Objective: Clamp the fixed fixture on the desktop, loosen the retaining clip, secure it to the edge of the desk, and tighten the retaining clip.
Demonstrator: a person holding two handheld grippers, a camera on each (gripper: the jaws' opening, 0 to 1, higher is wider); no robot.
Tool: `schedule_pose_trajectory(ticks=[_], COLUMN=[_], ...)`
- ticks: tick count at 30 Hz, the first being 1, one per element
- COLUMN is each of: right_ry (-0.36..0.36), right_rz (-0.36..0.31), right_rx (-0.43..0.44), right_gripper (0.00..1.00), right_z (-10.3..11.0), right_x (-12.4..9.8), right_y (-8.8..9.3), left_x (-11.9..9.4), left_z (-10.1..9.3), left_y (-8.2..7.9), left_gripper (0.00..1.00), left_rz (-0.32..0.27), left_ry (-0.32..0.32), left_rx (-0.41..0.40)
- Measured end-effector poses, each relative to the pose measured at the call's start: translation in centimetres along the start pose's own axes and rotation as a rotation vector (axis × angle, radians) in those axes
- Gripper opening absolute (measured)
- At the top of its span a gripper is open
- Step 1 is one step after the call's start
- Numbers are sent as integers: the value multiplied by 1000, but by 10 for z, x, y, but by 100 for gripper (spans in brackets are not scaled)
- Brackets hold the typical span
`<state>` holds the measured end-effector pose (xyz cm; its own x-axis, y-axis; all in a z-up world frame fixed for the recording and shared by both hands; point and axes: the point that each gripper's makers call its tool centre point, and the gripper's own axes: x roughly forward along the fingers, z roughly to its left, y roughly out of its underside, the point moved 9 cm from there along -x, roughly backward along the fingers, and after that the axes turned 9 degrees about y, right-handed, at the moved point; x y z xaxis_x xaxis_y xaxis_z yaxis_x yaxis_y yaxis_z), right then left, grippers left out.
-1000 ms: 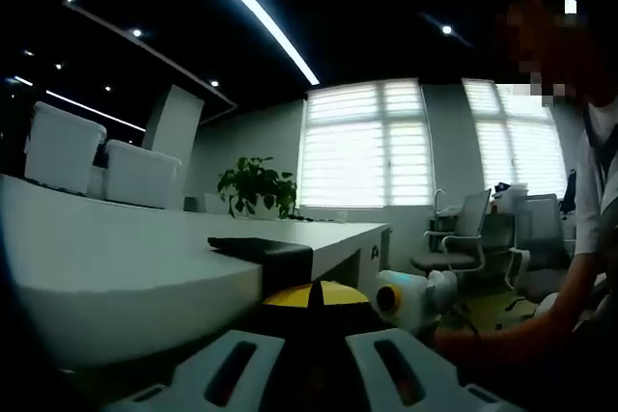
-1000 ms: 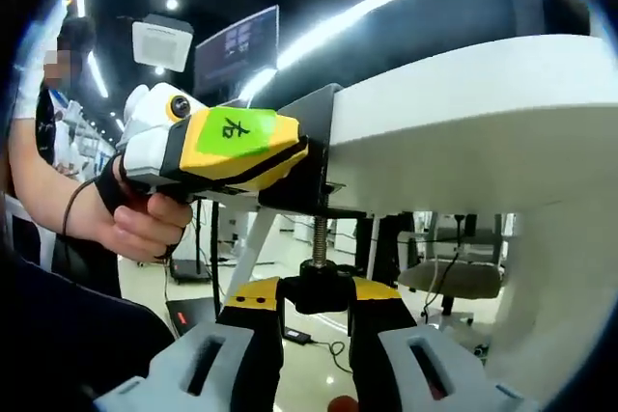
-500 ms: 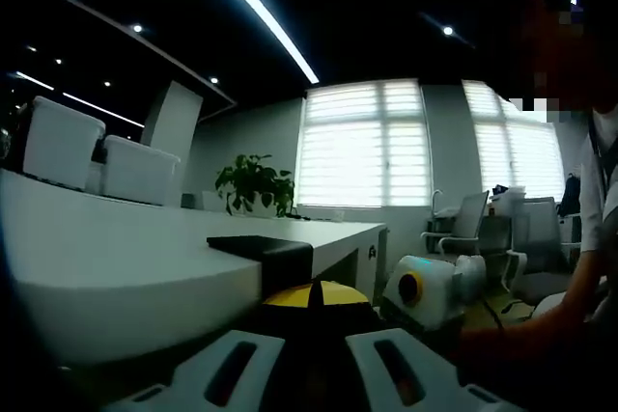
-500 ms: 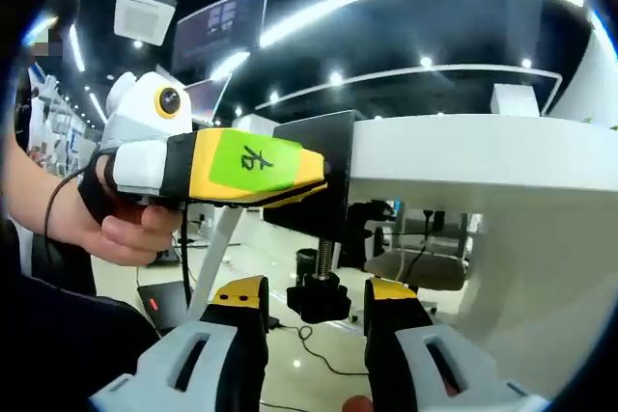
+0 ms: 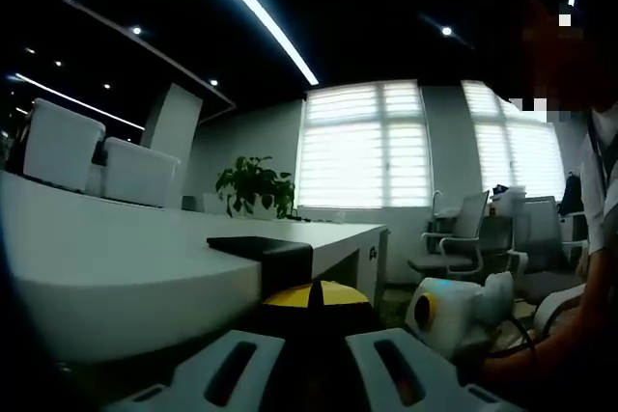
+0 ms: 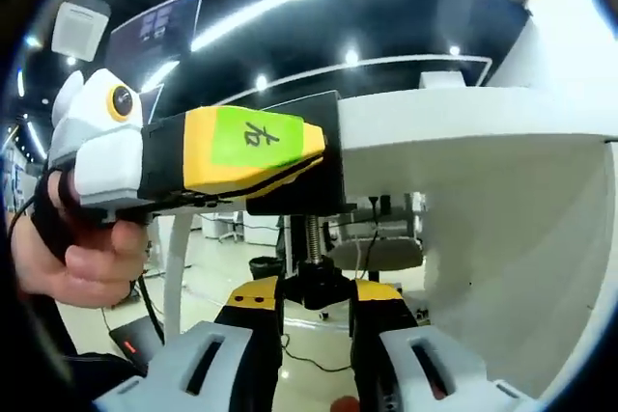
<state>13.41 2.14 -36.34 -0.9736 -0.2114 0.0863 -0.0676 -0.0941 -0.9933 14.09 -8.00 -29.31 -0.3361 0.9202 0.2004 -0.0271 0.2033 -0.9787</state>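
In the right gripper view the black fixture (image 6: pixel 307 156) sits over the edge of the white desk (image 6: pixel 463 142), its threaded screw (image 6: pixel 314 236) hanging below the desk edge; the right gripper (image 6: pixel 316 298) has its jaws clamped on the black knob (image 6: pixel 316 288) at the screw's foot; the left gripper (image 6: pixel 193 156), held in a hand (image 6: pixel 68 258), has its yellow jaws closed on the fixture; in the left gripper view the fixture's top plate (image 5: pixel 261 249) lies flat on the desk, just beyond the left gripper's jaws.
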Motion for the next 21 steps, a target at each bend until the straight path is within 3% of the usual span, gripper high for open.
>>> schedule_pose_trajectory(ticks=[4, 7, 10, 15, 19, 21], right_ry=[-3, -47, -163, -393, -515, -544], right_rz=[-8, -22, -65, -73, -49, -41], right_rx=[-16, -41, -174, -134, -125, -125], right_gripper=[25, 24, 24, 24, 24, 24], right_z=[1, -3, -11, -25, -28, -30], right_x=[0, 2, 5, 12, 20, 26], right_y=[0, 1, 1, 1, -1, 1], left_x=[0, 0, 0, 0, 0, 2], left_z=[1, 1, 1, 0, 1, 1], left_y=[0, 0, 0, 1, 3, 6], left_gripper=[1, 1, 1, 1, 1, 1], left_rz=[-5, -3, 2, -2, 18, 30], left_ry=[-2, -2, 0, 3, 8, 5], left_rx=[2, 3, 3, -1, -3, -1])
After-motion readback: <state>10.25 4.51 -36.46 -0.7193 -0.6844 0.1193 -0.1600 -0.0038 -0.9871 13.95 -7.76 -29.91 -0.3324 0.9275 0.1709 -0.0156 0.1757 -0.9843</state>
